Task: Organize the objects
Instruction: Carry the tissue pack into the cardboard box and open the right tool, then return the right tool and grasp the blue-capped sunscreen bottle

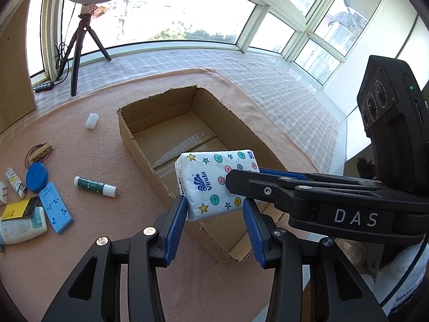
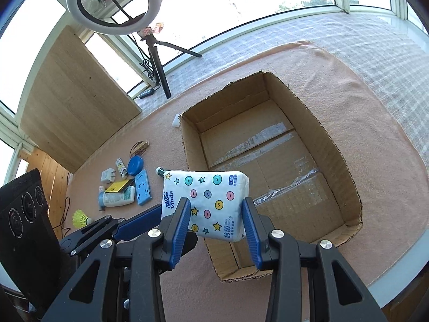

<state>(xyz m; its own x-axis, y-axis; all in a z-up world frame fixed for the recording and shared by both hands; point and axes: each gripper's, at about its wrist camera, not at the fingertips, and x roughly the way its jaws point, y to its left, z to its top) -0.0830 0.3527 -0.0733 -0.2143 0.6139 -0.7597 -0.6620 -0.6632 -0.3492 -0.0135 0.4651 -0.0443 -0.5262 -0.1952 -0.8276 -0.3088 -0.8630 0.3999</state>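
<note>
A white Vinda tissue pack [image 1: 214, 182] with stars and coloured dots hangs above the near edge of an empty open cardboard box [image 1: 161, 123]. My left gripper [image 1: 214, 209] has its blue pads on the pack's two sides. My right gripper [image 2: 217, 209] also has its pads on the pack [image 2: 206, 198] from the other side; its black finger [image 1: 257, 185] crosses the pack in the left wrist view. Both hold it over the box [image 2: 335, 139].
On the pink cloth [image 1: 88, 241] left of the box lie a glue stick [image 1: 95, 186], blue phone stand [image 1: 55, 209], blue round lid [image 1: 36, 176], lotion bottle [image 1: 22, 228], clothespin [image 1: 41, 151], white cap [image 1: 92, 120]. A shuttlecock [image 2: 80, 218] lies nearer. A ring-light tripod [image 2: 158, 61] stands behind.
</note>
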